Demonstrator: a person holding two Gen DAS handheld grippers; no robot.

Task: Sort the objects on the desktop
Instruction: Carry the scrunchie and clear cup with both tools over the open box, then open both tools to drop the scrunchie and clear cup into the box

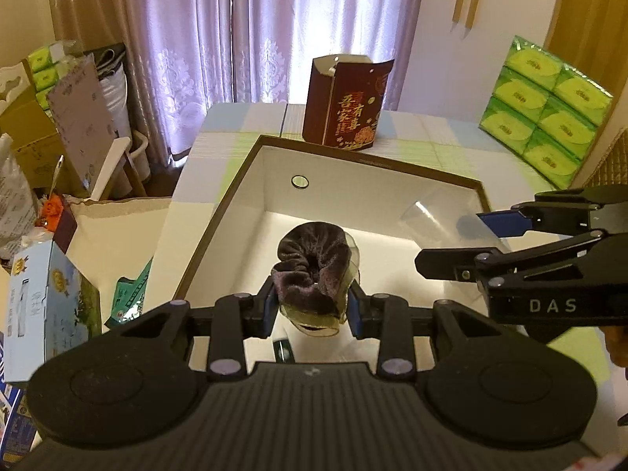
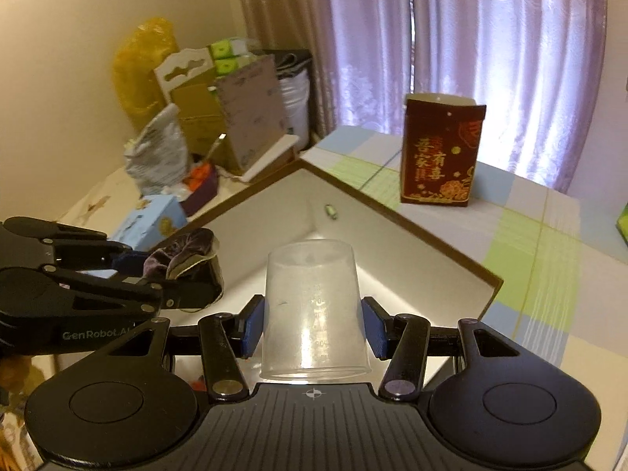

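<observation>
A dark purple velvet scrunchie point(image 1: 310, 259) with a gauzy trim is pinched in my left gripper point(image 1: 313, 306), which is shut on it above the open white box point(image 1: 219, 212). My right gripper point(image 2: 314, 325) is shut on a clear plastic measuring cup point(image 2: 310, 282), held mouth toward the camera over the same box point(image 2: 412, 227). In the left wrist view the right gripper point(image 1: 463, 243) comes in from the right with the cup point(image 1: 431, 216). The right wrist view shows the left gripper point(image 2: 168, 271) at the left with the scrunchie point(image 2: 188, 247).
A small round metal item point(image 1: 299, 181) lies at the box's far wall, and a dark green item point(image 1: 283, 349) sits near its front. A red carton point(image 1: 345, 102) stands behind the box. Green tissue packs point(image 1: 545, 114) are at the right, and a blue box point(image 1: 43, 314) and clutter at the left.
</observation>
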